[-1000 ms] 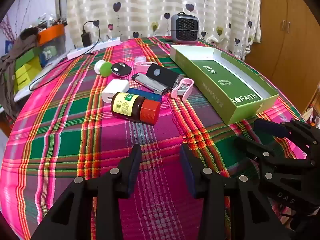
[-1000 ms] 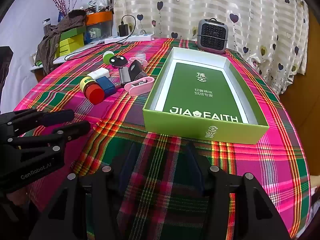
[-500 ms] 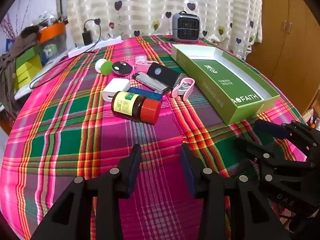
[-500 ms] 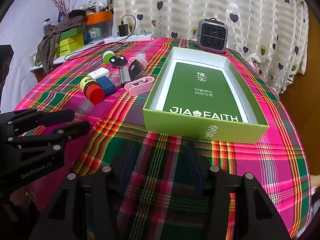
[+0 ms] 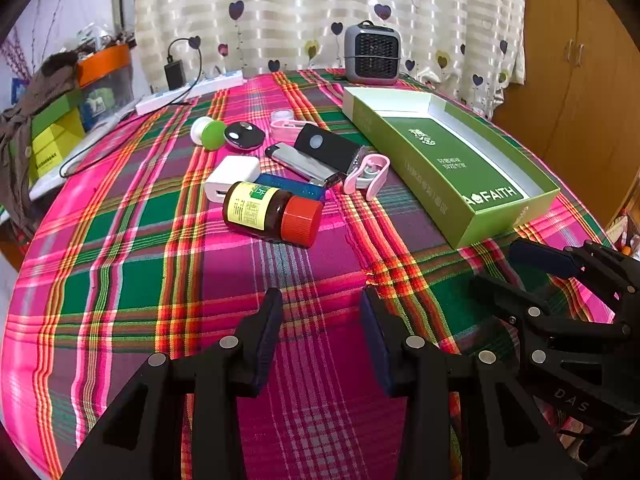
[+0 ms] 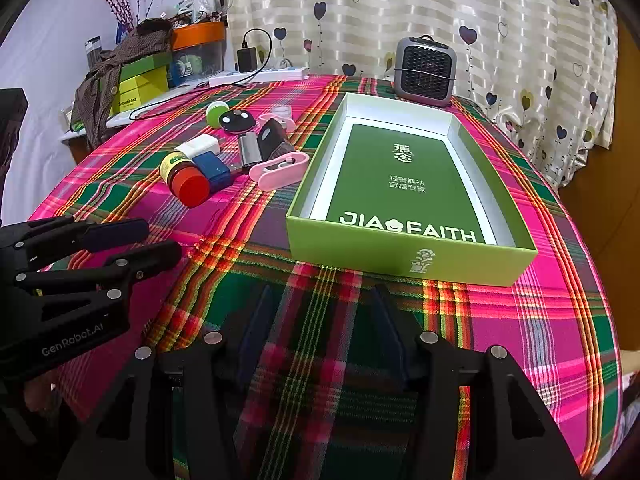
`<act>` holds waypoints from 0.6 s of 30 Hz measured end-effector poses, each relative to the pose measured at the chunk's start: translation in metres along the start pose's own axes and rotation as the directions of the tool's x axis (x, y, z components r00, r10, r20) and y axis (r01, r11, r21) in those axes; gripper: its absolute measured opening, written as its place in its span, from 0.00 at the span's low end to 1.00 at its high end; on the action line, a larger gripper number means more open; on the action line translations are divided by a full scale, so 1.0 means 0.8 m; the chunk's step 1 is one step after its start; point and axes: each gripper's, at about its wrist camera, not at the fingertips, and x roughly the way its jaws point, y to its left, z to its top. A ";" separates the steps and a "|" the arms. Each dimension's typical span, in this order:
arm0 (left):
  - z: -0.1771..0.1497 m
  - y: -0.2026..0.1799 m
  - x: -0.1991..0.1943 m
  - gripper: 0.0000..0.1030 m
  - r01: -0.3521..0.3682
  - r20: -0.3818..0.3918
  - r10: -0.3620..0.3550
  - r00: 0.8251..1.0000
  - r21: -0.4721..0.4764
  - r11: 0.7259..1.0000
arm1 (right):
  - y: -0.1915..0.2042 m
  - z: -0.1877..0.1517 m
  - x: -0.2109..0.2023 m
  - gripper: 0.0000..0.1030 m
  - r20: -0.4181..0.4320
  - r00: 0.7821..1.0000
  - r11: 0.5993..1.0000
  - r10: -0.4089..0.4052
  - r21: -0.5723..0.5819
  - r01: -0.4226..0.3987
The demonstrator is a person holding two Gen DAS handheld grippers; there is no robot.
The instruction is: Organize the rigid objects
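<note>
A cluster of small objects lies mid-table: a brown bottle with a red cap on its side, a white charger, a blue box, a black device, a pink case, a green-and-white ball. The open green box holds nothing. My left gripper is open and empty, short of the bottle. My right gripper is open and empty, just before the box's near wall.
A grey heater stands at the table's far edge behind the box. A white power strip with a charger lies at the back left. Boxes and cloth are piled beside the table on the left.
The left wrist view has tilted slightly, so the objects sit a little lower in frame. The right gripper has not moved. Nothing on the table moved.
</note>
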 end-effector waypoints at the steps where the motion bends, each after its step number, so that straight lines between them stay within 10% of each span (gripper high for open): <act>1: 0.000 0.000 0.000 0.38 0.000 0.000 0.000 1.000 0.000 1.000 | 0.000 0.000 0.000 0.51 0.000 1.000 1.000 0.000 0.000 0.000; 18: 0.001 0.000 0.001 0.38 0.000 -0.001 0.000 1.000 0.003 1.000 | -0.001 0.000 -0.001 0.51 -0.002 1.000 1.000 0.000 0.000 0.000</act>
